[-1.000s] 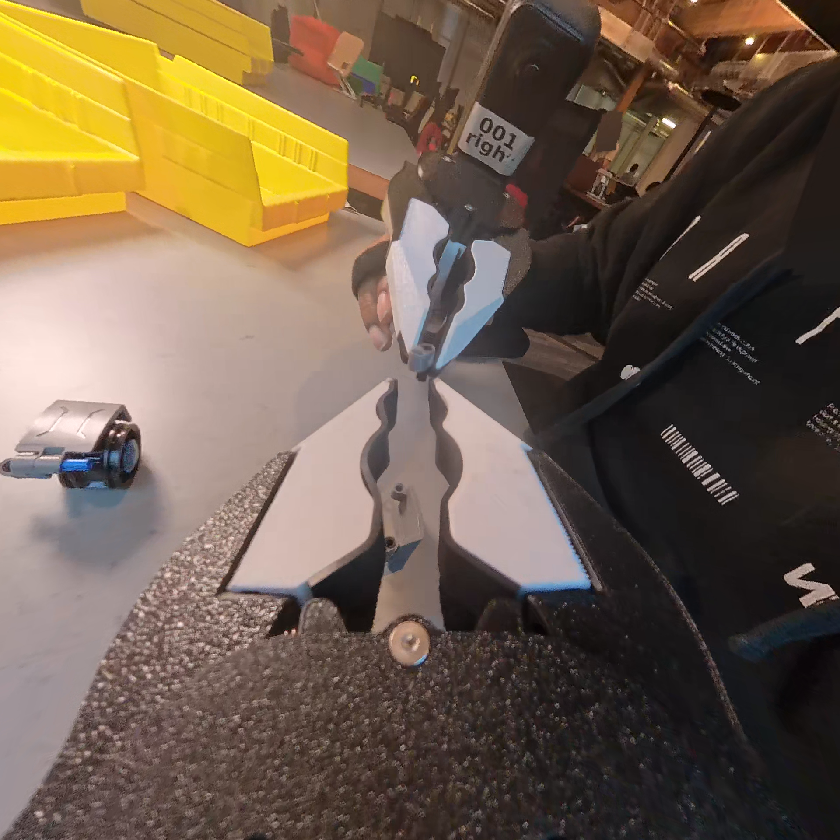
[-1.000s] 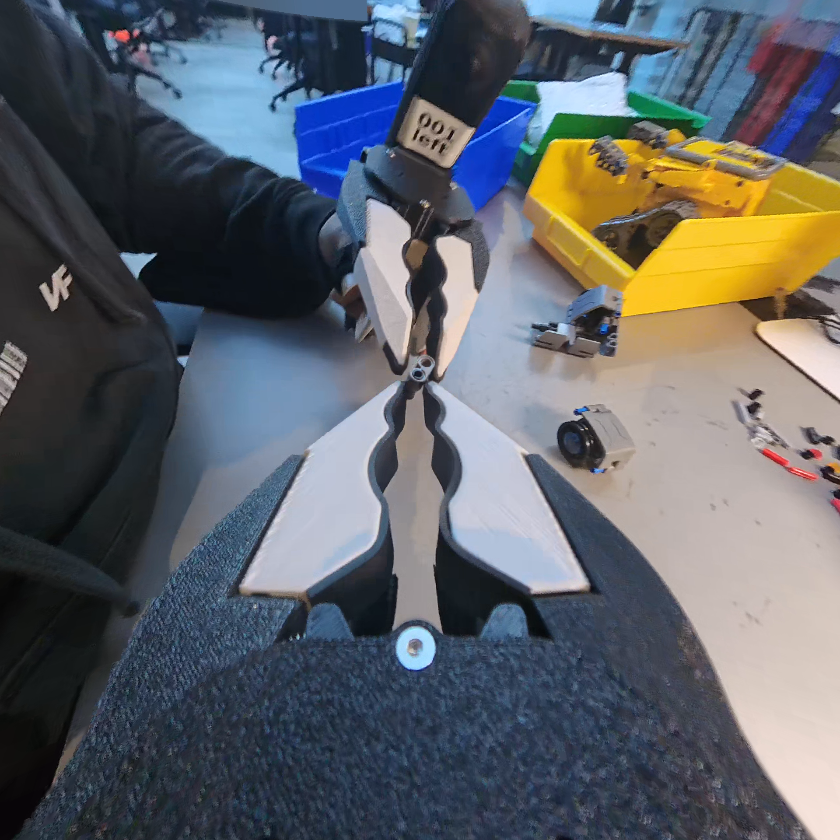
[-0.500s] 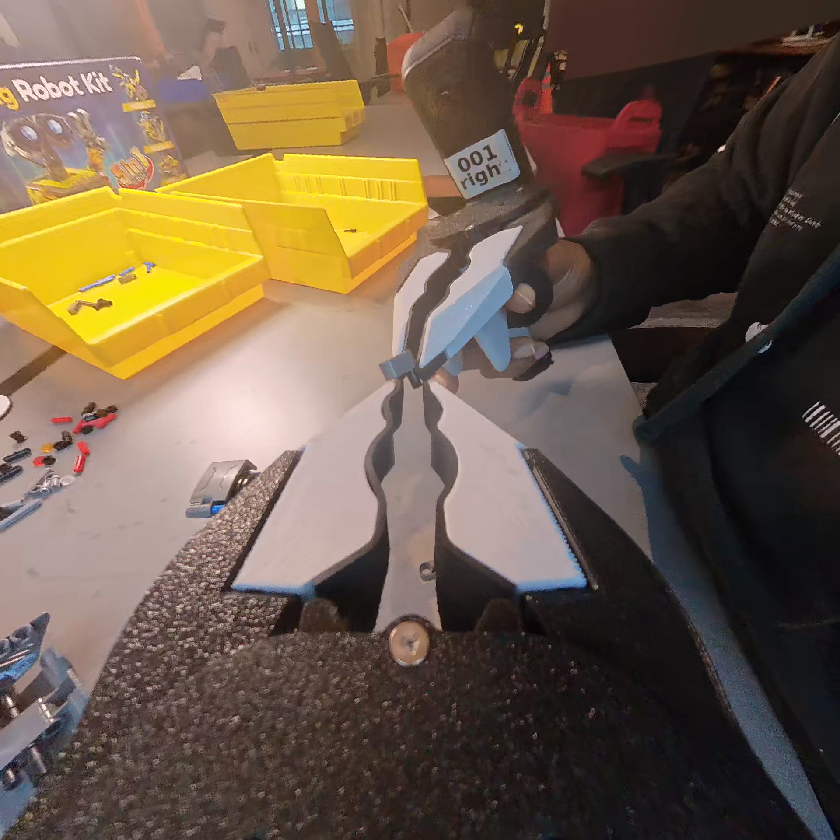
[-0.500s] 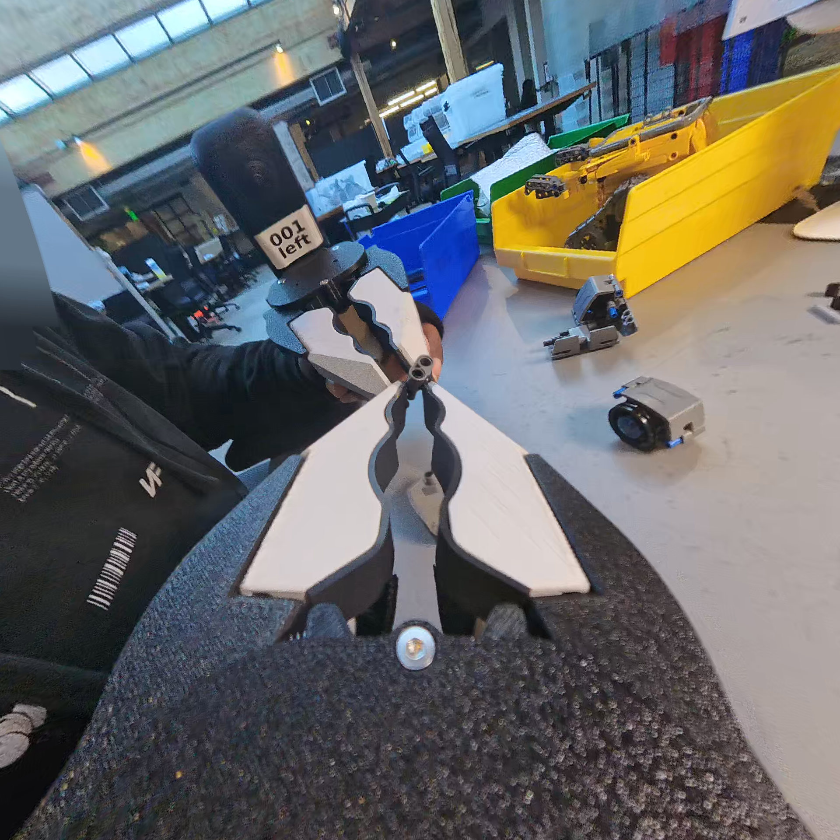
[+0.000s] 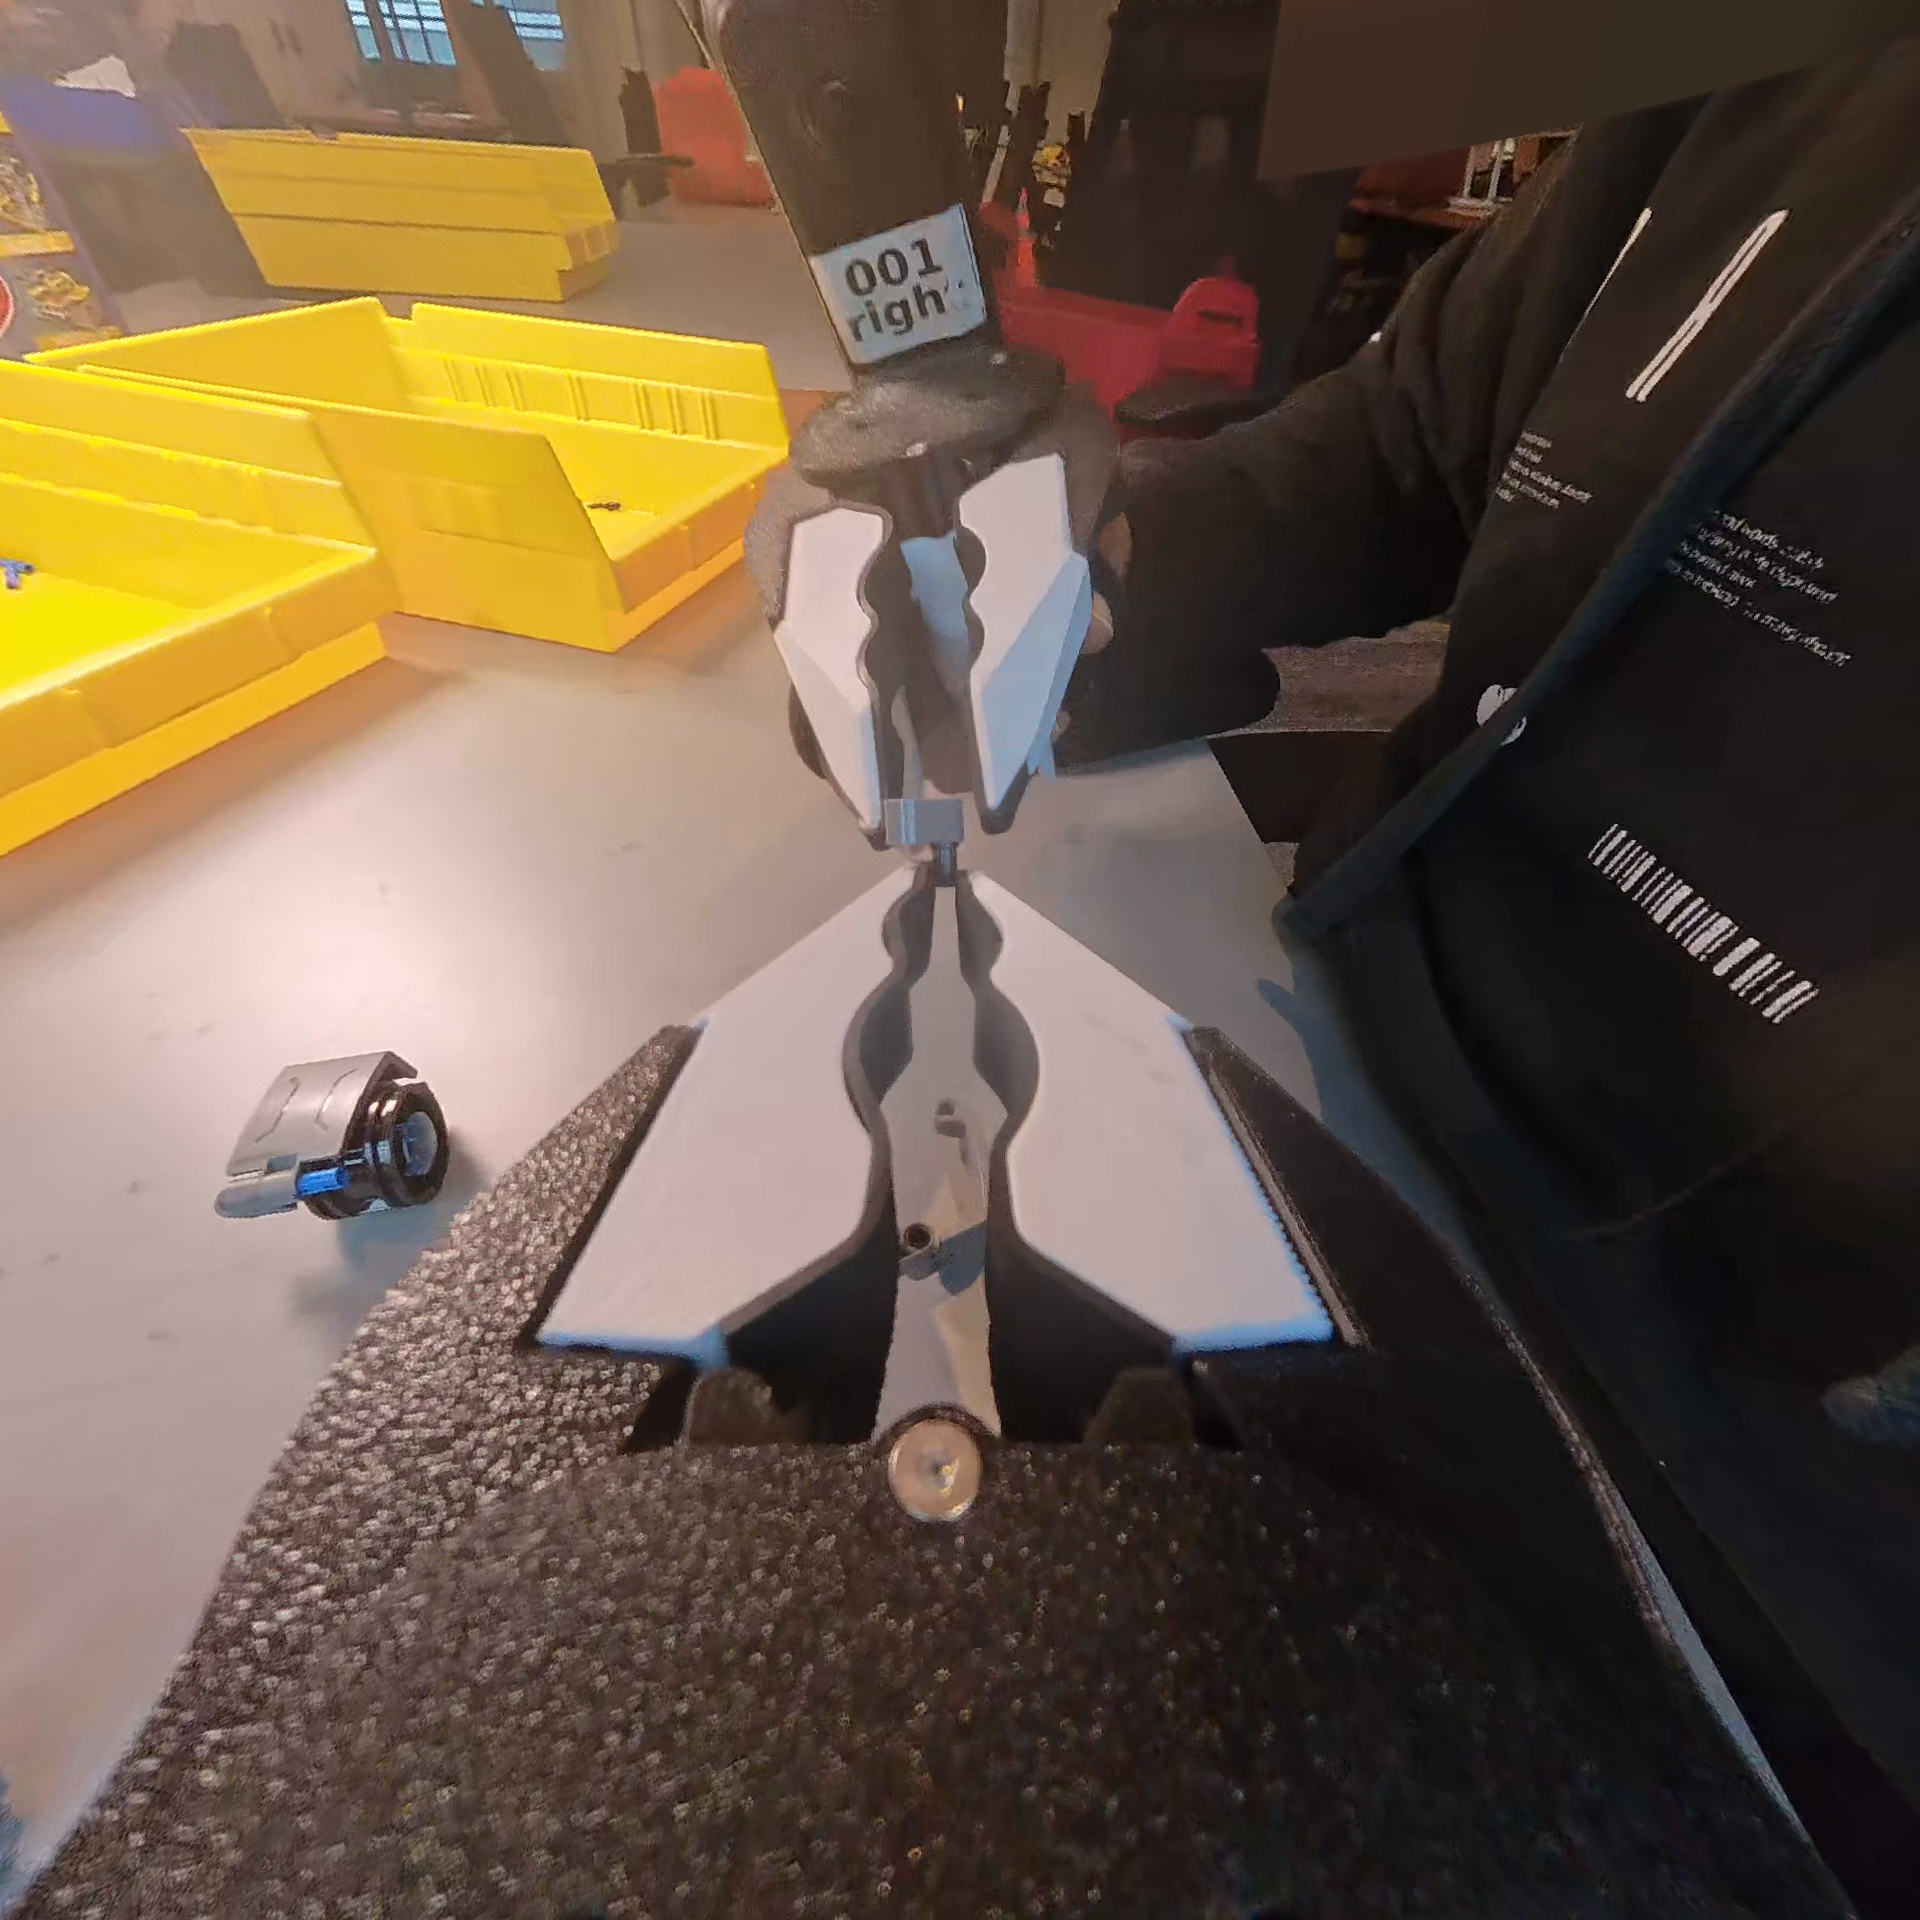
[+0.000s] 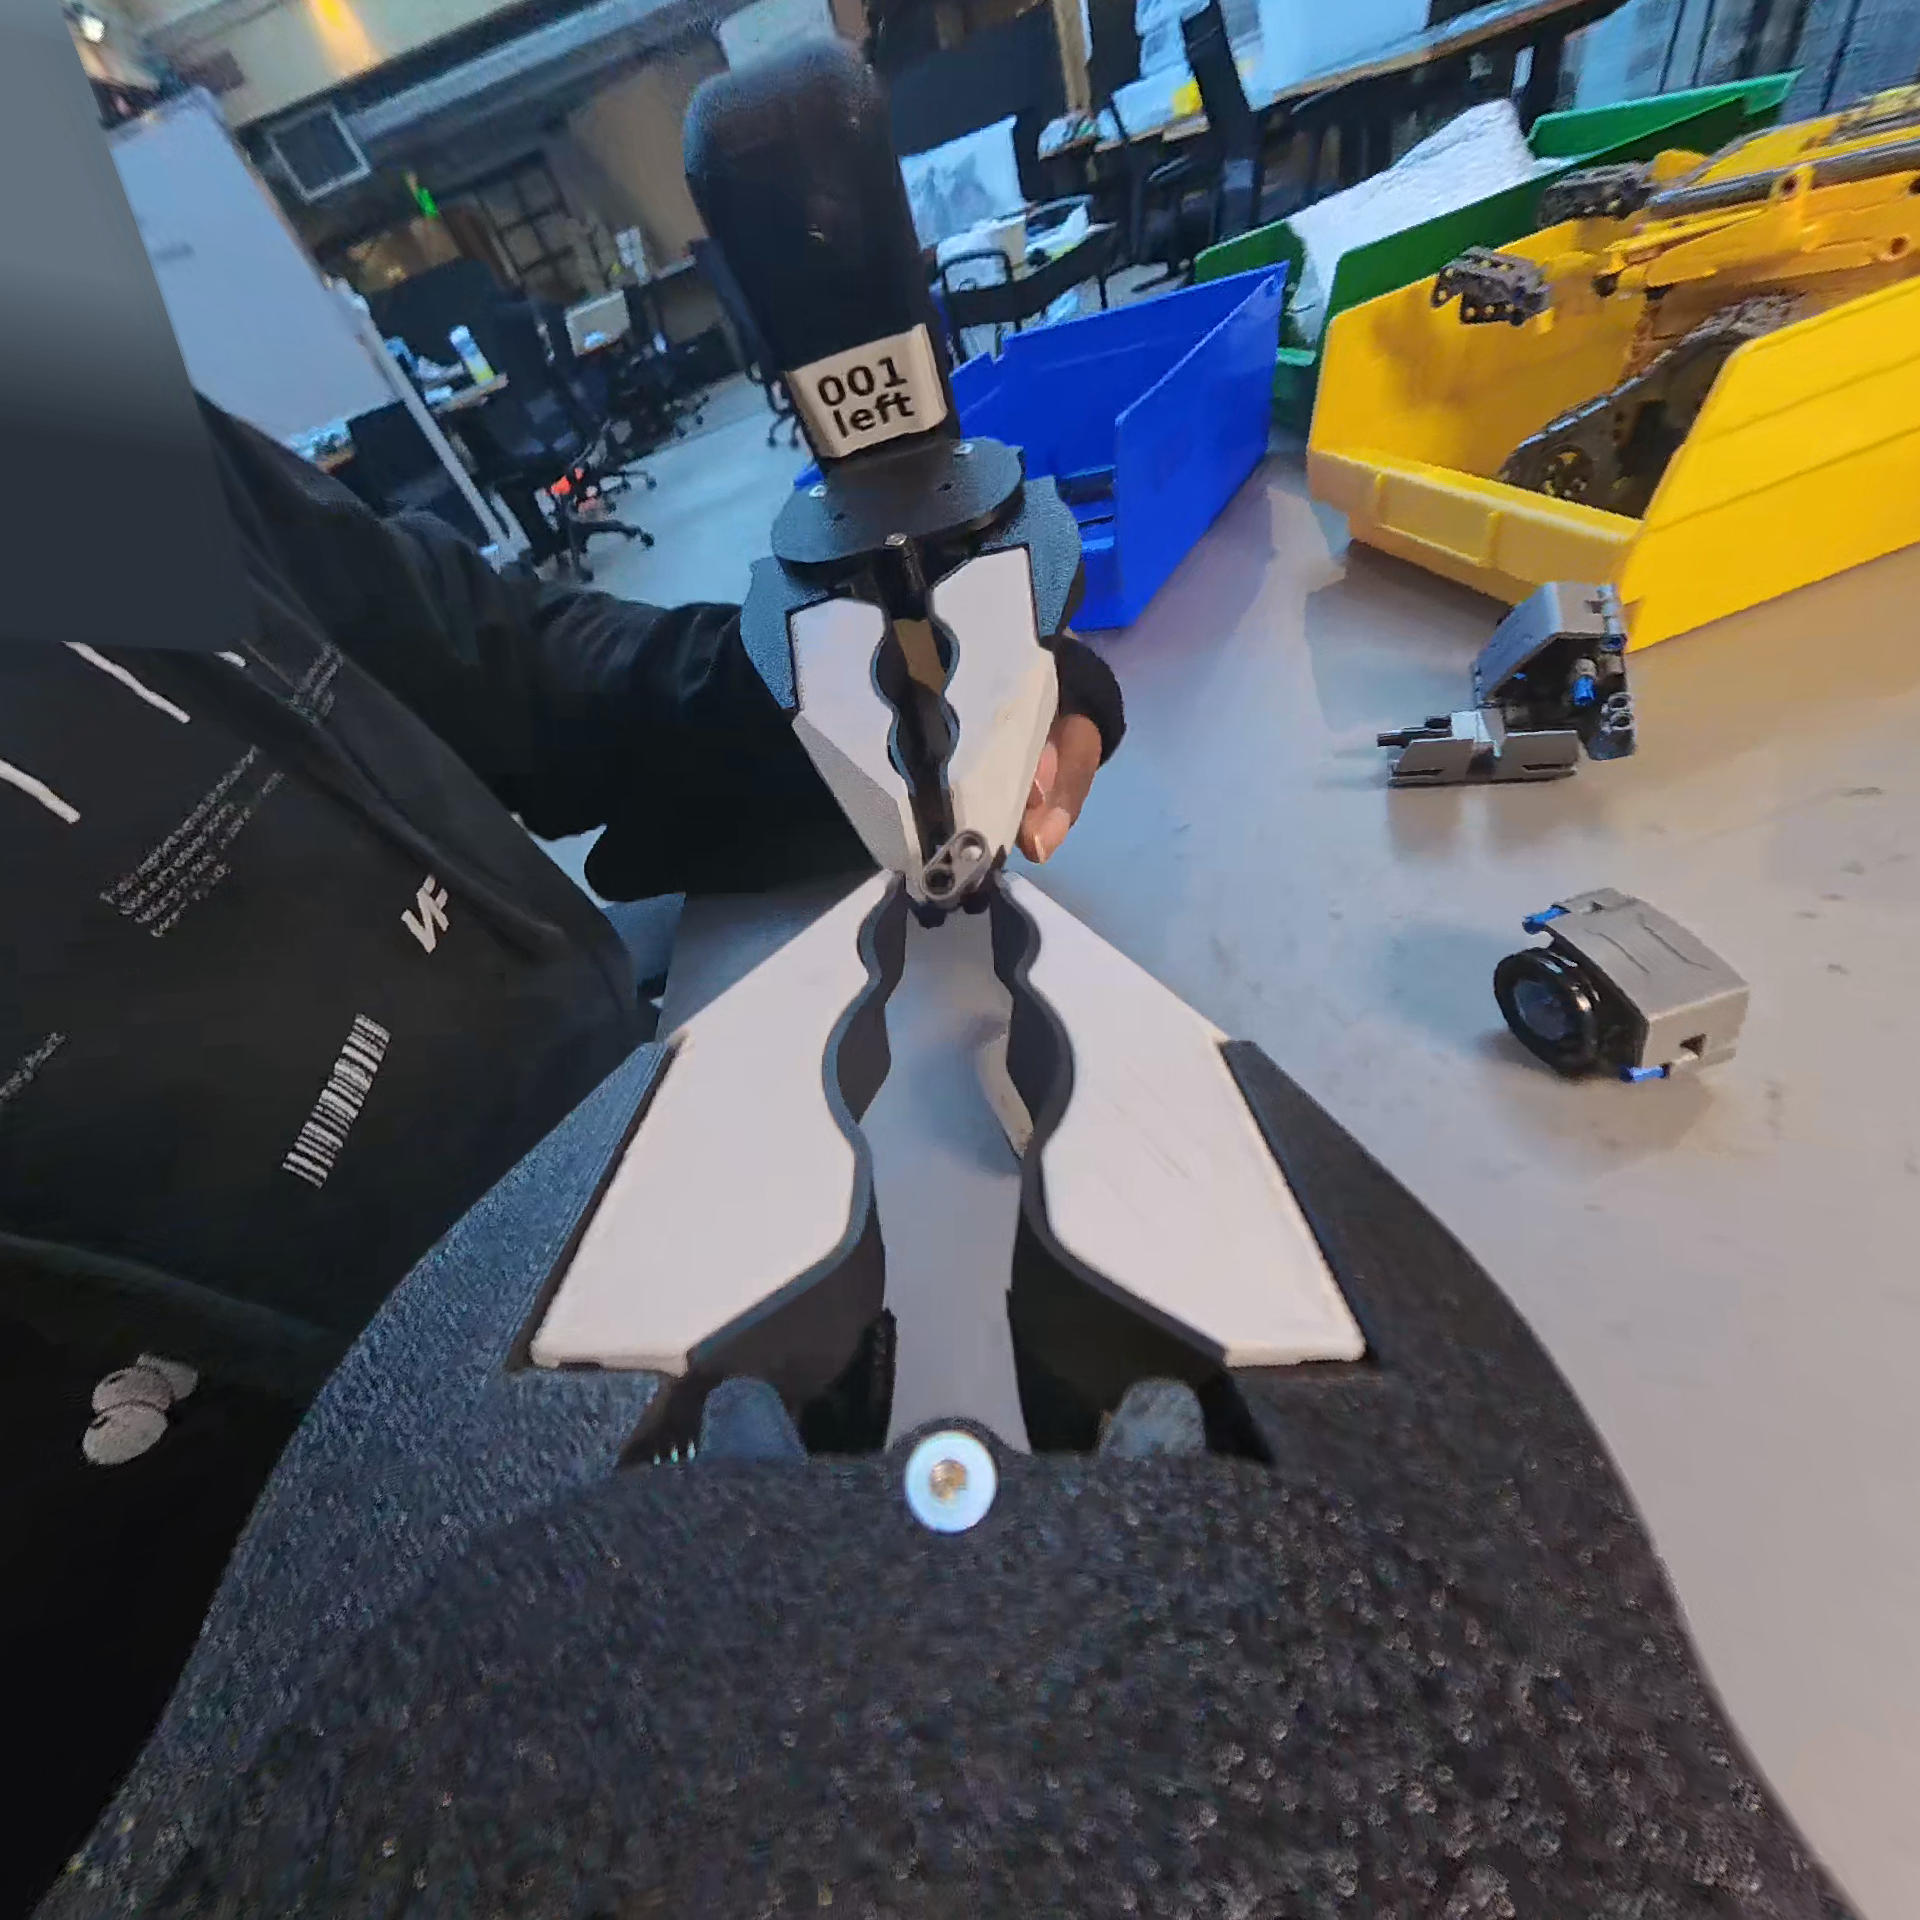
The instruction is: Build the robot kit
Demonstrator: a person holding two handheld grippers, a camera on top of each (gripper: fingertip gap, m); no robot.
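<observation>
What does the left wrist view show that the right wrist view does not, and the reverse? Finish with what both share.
Left only: low yellow bins. Right only: a blue bin, a yellow bin holding a tracked model, a grey block assembly. Both: left tool, shut on a black pin, meeting right tool, shut on a small grey piece, tip to tip; a grey lens module on the table.
</observation>
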